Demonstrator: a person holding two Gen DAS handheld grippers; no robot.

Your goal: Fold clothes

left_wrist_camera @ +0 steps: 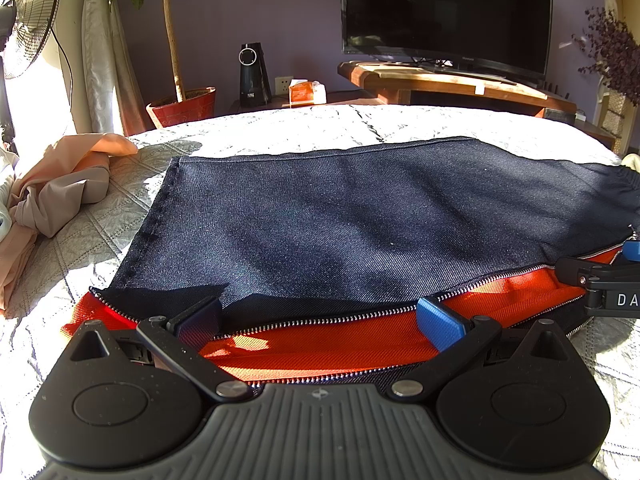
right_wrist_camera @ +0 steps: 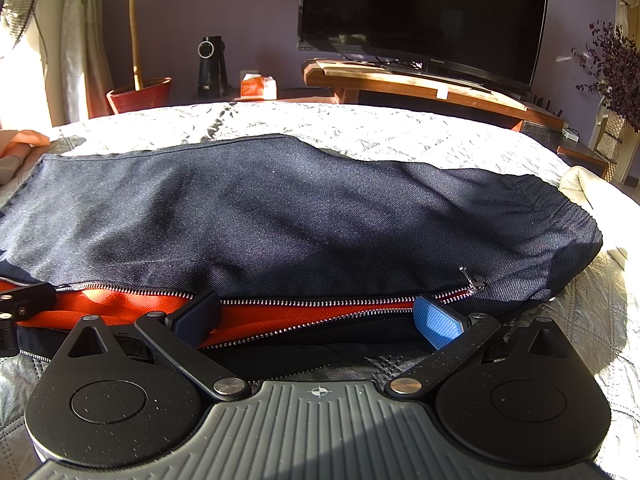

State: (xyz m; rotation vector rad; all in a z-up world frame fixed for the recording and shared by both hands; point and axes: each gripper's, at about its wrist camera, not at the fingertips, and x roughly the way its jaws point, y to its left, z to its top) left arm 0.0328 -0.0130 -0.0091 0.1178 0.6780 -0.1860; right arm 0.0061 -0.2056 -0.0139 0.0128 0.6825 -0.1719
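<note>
Left gripper (left_wrist_camera: 320, 322) spread wide, gripping nothing, fingers over the orange lining (left_wrist_camera: 320, 344) at lower centre. Right gripper (right_wrist_camera: 318, 320) equally wide, empty, straddling the zipper (right_wrist_camera: 312, 303). Dark denim jacket (right_wrist_camera: 280, 208) lies flat mid-frame on the quilted bed (right_wrist_camera: 360, 128).

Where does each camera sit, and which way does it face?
Left wrist: sits on the left tongs, looking across the dark jacket toward the television; own open fingers show, and the right tongs at the right edge.
Right wrist: sits on the right tongs, facing the same way; own open fingers show, the left tongs at the left edge.
Shared: jacket, orange lining, bed, television.
</note>
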